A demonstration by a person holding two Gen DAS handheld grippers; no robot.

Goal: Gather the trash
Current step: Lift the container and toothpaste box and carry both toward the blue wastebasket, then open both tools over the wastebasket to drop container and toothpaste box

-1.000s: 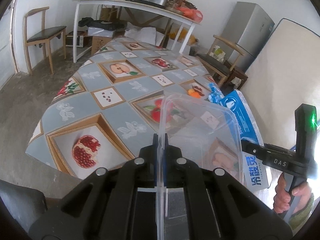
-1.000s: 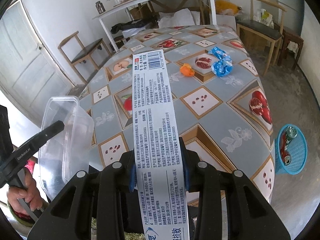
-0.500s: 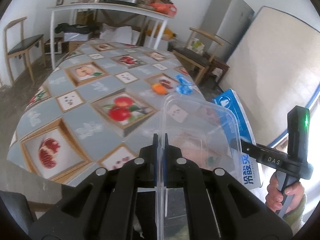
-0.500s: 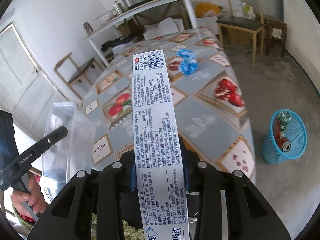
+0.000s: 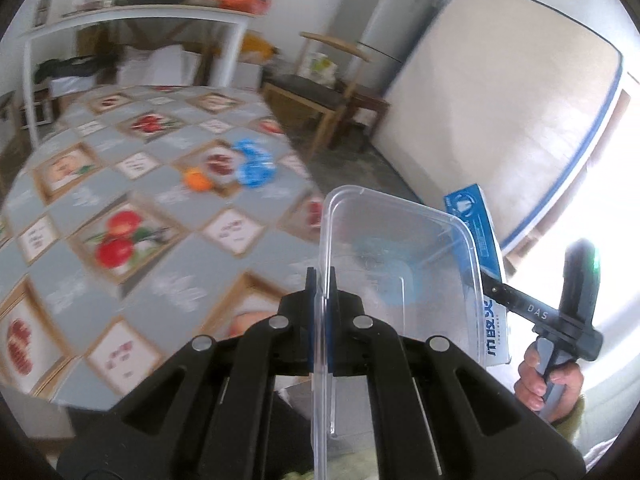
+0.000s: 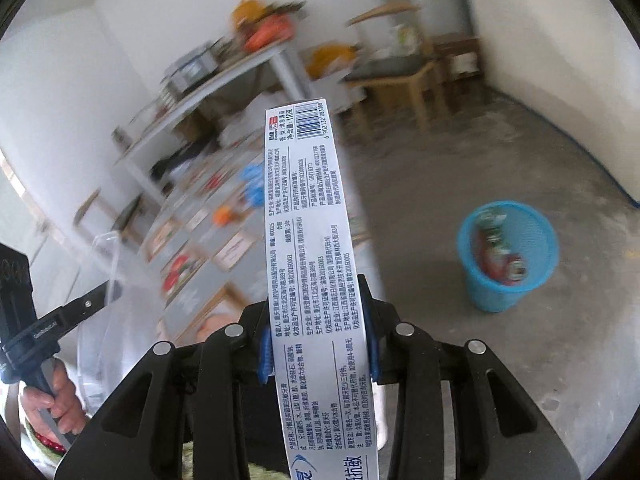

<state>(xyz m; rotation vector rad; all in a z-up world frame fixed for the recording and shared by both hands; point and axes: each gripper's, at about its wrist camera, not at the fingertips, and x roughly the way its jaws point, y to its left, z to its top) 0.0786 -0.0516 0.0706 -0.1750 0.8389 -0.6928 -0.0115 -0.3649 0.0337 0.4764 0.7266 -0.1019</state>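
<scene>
Clear plastic is blurring what lies behind it: the food container (image 5: 400,264), pinched by its rim in the nearly closed left tool (image 5: 322,284), is veiling part of the blue wastebasket (image 6: 506,256). The basket's contents are too smeared to name. The right tool (image 6: 318,320) is gripping a toothpaste box (image 6: 312,240) at a narrow opening; its barcode and small Chinese print are showing, and "DAS" is showing on the tool. Both items are hanging beside the fruit-patterned desk (image 5: 132,208), left of the basket.
</scene>
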